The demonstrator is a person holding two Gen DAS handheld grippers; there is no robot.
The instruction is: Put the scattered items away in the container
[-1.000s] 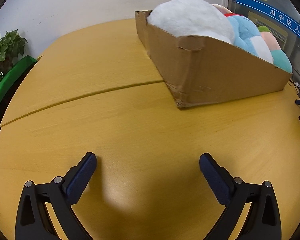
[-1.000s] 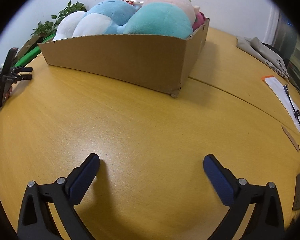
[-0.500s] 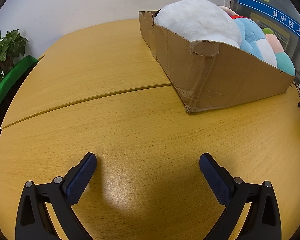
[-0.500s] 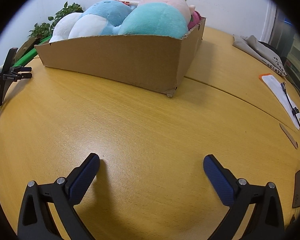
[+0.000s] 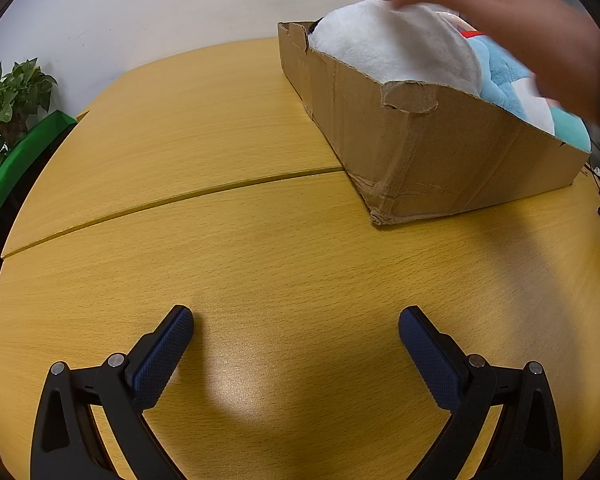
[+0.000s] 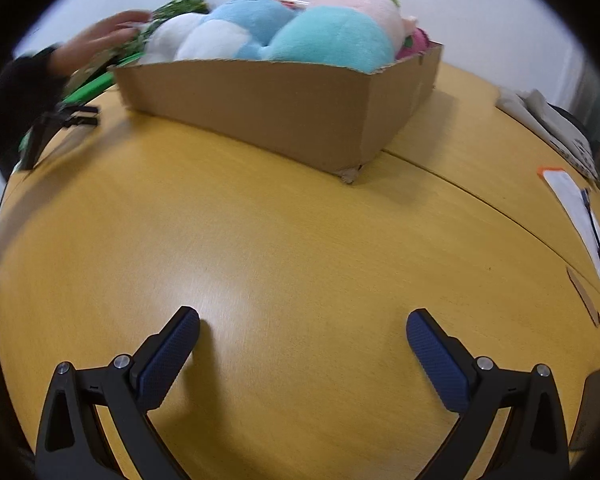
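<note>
Newly arrived, a bare hand [image 5: 500,12] reaches over the cardboard box [image 5: 440,152]; both grippers gape empty.

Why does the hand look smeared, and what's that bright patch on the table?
Left wrist view: the hand over the cardboard box is motion-blurred; ceiling-light glare sits on the table. Right wrist view: the hand is blurred too, and the fisheye lens bends the table edges.

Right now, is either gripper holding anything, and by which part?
Nothing is held. The left gripper and right gripper both stand open over bare table. A bare hand reaches over the box of plush toys.
</note>
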